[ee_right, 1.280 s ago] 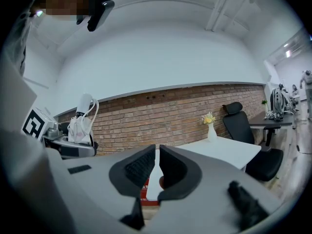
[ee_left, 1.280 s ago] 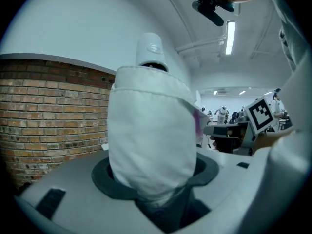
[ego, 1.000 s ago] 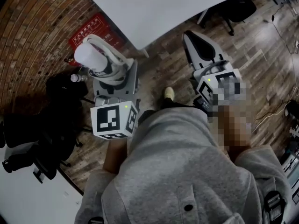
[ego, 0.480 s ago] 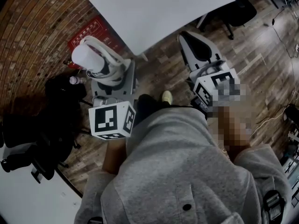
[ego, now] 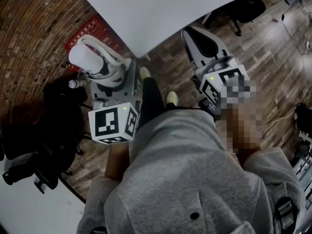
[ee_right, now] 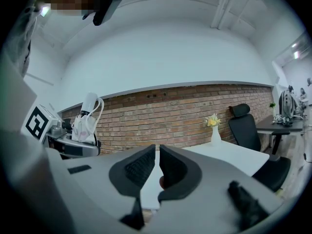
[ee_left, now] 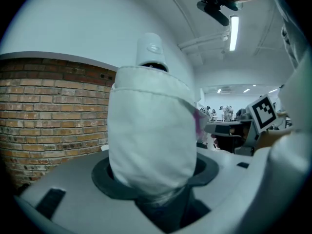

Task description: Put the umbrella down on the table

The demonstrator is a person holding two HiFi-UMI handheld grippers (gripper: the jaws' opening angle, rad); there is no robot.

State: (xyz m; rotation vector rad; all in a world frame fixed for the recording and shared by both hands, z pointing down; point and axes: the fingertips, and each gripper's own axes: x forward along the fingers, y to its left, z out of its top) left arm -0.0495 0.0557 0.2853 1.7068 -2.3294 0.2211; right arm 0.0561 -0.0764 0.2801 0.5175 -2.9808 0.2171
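A white surface (ego: pixel 165 13) fills the head view at 12 o'clock, over wood flooring (ego: pixel 273 72). A person's grey sweatshirt (ego: pixel 195 179) takes up 6 o'clock. At 10 o'clock, the left gripper (ego: pixel 105 77) has its fingers clenched around a folded white umbrella (ego: pixel 90 60), which is held in the air off the surface, at the surface's 8 o'clock. At 1 o'clock, the right gripper (ee_right: pixel 157 152) has its fingers pressed almost together, empty, near the surface's edge.

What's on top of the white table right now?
A white vase of yellow flowers stands on the table; the rest in view looks bare. The right gripper covers part of the tabletop.
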